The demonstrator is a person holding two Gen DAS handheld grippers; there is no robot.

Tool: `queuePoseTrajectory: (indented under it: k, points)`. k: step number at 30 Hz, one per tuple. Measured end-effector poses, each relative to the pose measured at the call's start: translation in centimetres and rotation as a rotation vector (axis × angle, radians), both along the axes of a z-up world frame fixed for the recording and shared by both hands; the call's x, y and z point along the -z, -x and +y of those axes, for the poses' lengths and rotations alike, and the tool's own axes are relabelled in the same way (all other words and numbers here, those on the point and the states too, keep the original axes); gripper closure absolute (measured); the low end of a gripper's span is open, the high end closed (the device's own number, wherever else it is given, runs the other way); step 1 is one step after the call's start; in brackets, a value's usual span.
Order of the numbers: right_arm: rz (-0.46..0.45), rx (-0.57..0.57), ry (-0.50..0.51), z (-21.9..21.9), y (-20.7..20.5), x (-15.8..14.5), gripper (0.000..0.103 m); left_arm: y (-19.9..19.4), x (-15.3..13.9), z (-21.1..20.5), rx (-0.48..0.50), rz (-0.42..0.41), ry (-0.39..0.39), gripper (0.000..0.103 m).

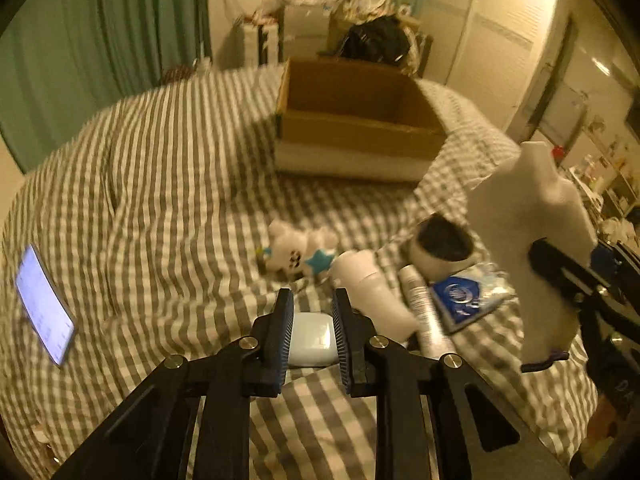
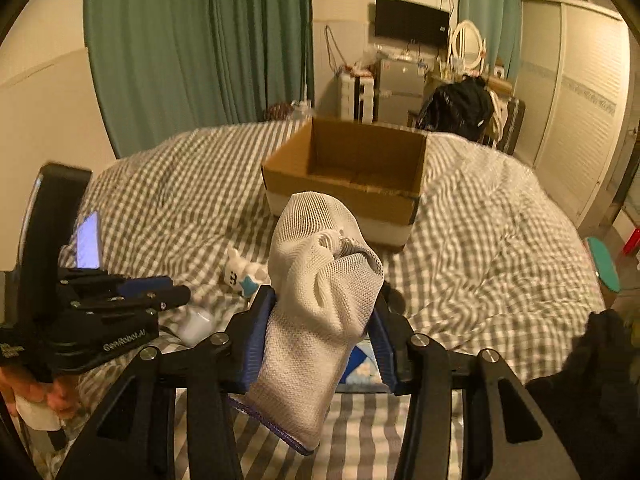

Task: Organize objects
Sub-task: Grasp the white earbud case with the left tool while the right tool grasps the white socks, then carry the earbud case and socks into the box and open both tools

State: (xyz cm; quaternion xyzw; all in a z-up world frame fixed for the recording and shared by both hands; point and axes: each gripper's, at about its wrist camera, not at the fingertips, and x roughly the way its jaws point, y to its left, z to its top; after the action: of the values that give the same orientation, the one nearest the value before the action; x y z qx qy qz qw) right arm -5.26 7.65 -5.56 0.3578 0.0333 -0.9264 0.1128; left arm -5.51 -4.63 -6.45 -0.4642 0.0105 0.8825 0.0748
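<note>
Right wrist view shows your right hand-held gripper (image 2: pixel 320 320) clamped on a white mesh-knit sock (image 2: pixel 316 304), whose toe end stands up above the blue pads while its dark-trimmed cuff hangs below them. You hold it in the air above the grey-and-white checked duvet (image 2: pixel 480 248) on the bed. Beyond it, farther up the bed, sits the open brown cardboard box (image 2: pixel 352 168), and no object shows on the part of its floor in view.

Left wrist view shows your left hand-held gripper (image 1: pixel 313 320) low over the duvet, its fingers narrowly parted with a pale rounded plastic case (image 1: pixel 311 340) lying between them; you cannot tell from either view whether the pads actually touch the case. Just to the right of that gripper lie a white cylindrical bottle (image 1: pixel 372 292) and a slim silver tube (image 1: pixel 426 312) side by side, with a blue-and-white flat packet (image 1: pixel 464 300) touching the tube's right side. Behind those sits a round white cup with a dark inside (image 1: pixel 440 246). A small white plush toy with a blue star (image 1: pixel 296 254) lies just beyond the gripper tips, between them and the box. Well to the left, a smartphone with a lit screen (image 1: pixel 44 304) rests on the duvet. At the right edge of this view the sock hangs in your other gripper, above the packet.

Green curtains (image 2: pixel 200 40) hang behind the bed.
</note>
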Motion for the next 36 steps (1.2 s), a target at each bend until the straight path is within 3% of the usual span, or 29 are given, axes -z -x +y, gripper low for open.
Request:
queuePoseTrajectory:
  k: [5, 11, 12, 13, 15, 23, 26, 27, 31, 36]
  points:
    - [0.045, 0.010, 0.004, 0.3, -2.6, -1.5, 0.058, -1.5, -0.9, 0.1, -0.001, 0.040, -0.003, 0.082]
    - [0.047, 0.010, 0.009, 0.2, -3.8, -1.5, 0.057, -1.6, 1.1, -0.6, 0.011, 0.000, -0.009, 0.078]
    - [0.045, 0.007, 0.008, 0.0, -3.7, -1.5, 0.057, -1.3, 1.8, -0.6, 0.011, -0.019, -0.005, 0.068]
    - [0.044, 0.002, 0.006, -0.1, -3.6, -1.5, 0.057, -1.2, 2.3, -0.4, 0.014, -0.035, -0.002, 0.046]
    - [0.042, -0.006, -0.001, -0.4, -3.5, -1.3, 0.057, -0.6, 3.9, 0.0, 0.014, -0.067, 0.011, 0.033]
    - [-0.030, 0.022, -0.001, 0.8, -1.5, 1.3, 0.057, 2.1, 8.8, 1.1, 0.050, -0.218, 0.022, 0.033]
    - [-0.058, 0.033, 0.004, 1.3, -0.6, 2.1, 0.057, 2.9, 10.3, 1.3, 0.069, -0.265, 0.021, 0.052]
    - [-0.067, 0.034, 0.006, 1.5, -0.4, 2.3, 0.057, 3.0, 10.5, 1.4, 0.075, -0.271, 0.021, 0.052]
    - [-0.099, 0.039, 0.016, 2.1, 0.7, 3.3, 0.057, 2.7, 9.2, 1.3, 0.082, -0.243, 0.001, 0.052]
    - [-0.097, 0.038, 0.027, 2.3, 2.1, 2.8, 0.057, 2.6, 4.2, 1.4, 0.100, -0.124, -0.036, 0.052]
